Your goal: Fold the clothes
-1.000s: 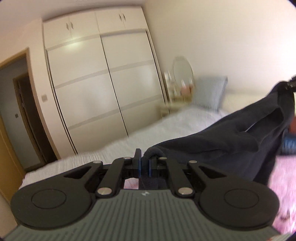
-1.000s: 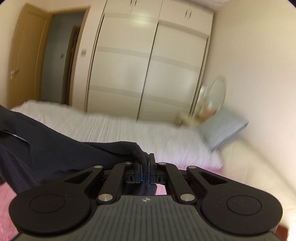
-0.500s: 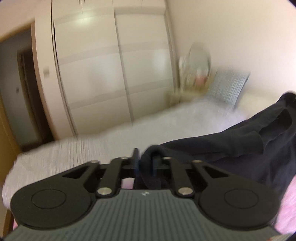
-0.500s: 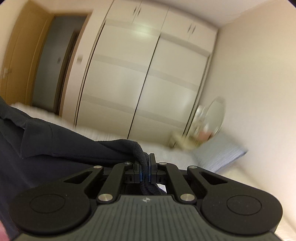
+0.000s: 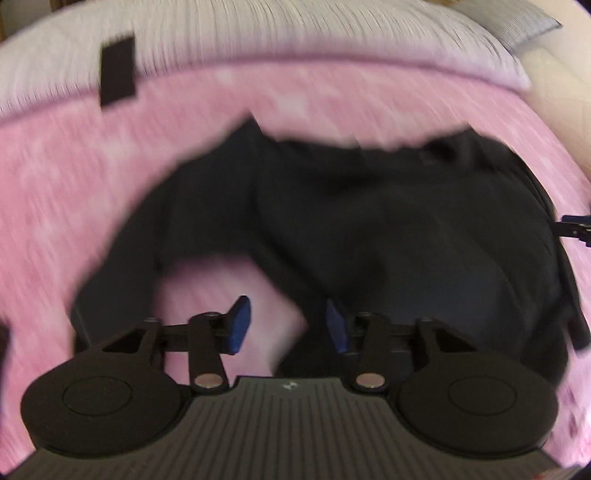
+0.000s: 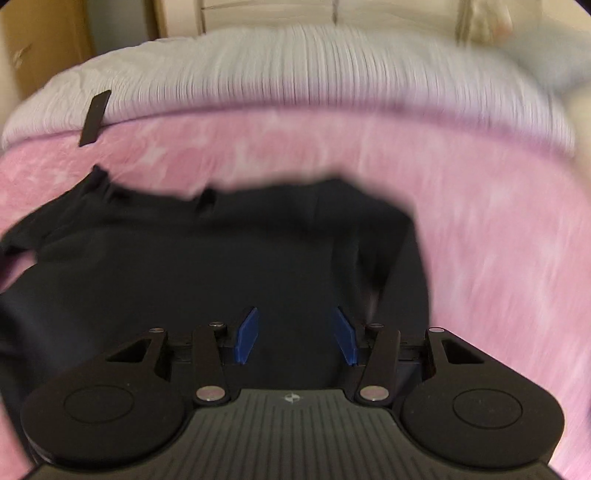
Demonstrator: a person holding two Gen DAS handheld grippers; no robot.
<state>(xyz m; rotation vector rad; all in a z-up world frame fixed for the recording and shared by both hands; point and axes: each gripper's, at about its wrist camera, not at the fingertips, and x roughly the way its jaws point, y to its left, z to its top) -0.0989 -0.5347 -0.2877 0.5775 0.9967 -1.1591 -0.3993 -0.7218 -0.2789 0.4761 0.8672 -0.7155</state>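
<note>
A dark navy garment [image 5: 388, 229] lies spread on the pink blanket [image 5: 74, 192], blurred by motion. My left gripper [image 5: 286, 323] hovers over its near left edge with jaws opening; its blue pads [image 5: 238, 321] are apart, pink blanket shows between them and no cloth is pinched. In the right wrist view the same garment [image 6: 221, 258] fills the middle. My right gripper [image 6: 295, 334] points down at it, jaws opening, blue pads [image 6: 247, 332] apart with the cloth lying below them, not gripped. The right gripper's tip [image 5: 576, 229] peeks in at the left view's right edge.
The pink blanket [image 6: 498, 229] covers the near part of a bed with a white ribbed cover [image 6: 295, 66] beyond. A dark strip [image 5: 117, 70] lies at the blanket's far left edge. A grey pillow [image 5: 517, 22] sits at the far right. Wardrobe bases [image 6: 258, 11] stand behind the bed.
Both grippers held the garment up, facing the wardrobe, then swung down toward the bed. Both jaws have parted and let go of the cloth, which now lies on the pink blanket.
</note>
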